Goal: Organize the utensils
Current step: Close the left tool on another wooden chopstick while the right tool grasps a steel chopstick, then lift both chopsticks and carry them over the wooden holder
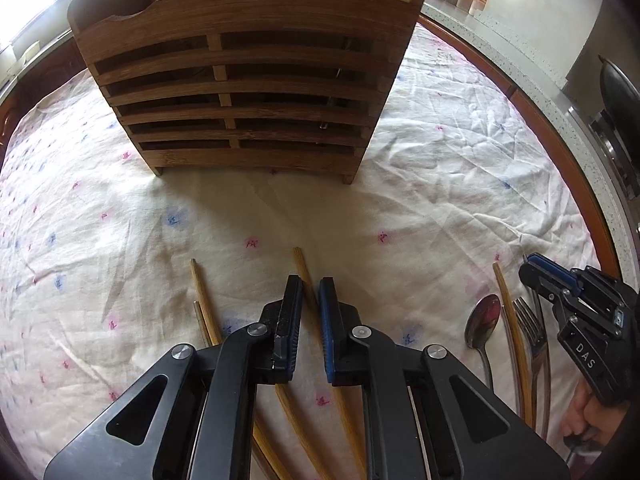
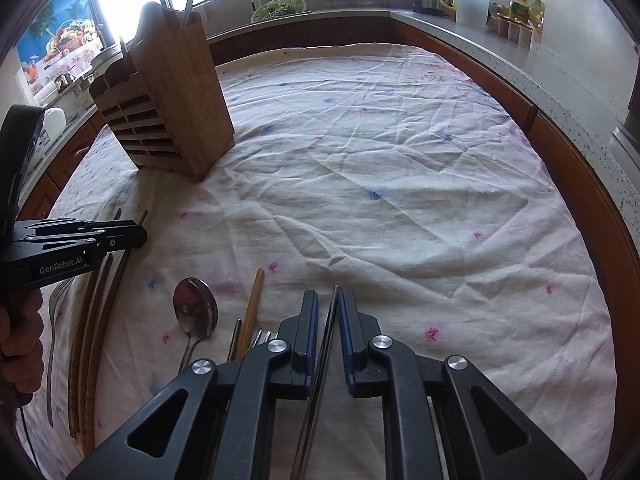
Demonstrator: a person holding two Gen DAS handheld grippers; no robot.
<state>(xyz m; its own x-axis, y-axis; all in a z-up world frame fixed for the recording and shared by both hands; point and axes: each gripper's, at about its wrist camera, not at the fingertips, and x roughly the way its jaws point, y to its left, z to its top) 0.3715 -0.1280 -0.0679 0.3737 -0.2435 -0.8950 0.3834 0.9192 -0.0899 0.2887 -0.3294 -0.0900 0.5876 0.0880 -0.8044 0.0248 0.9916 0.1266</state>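
Note:
My left gripper (image 1: 310, 286) is shut on a wooden chopstick (image 1: 301, 264) that lies on the cloth, its tip poking out ahead of the pads. In the right wrist view, my right gripper (image 2: 328, 300) is shut on a thin dark metal chopstick (image 2: 329, 328). A slatted wooden utensil holder (image 1: 240, 80) stands upright ahead of the left gripper, and its far compartments hold a few utensils. Left of the right gripper lie a spoon (image 2: 196, 308), a wooden chopstick (image 2: 255, 300), fork tines (image 2: 262, 336) and another metal chopstick (image 2: 237, 336).
More wooden chopsticks (image 1: 200, 292) lie left of the left gripper. The floral tablecloth (image 2: 400, 180) covers a round table (image 2: 592, 208) with a brown rim. A kitchen counter (image 2: 500, 44) with a kettle, jars and bottles curves behind. A hand (image 2: 20, 344) holds the left gripper (image 2: 138, 234).

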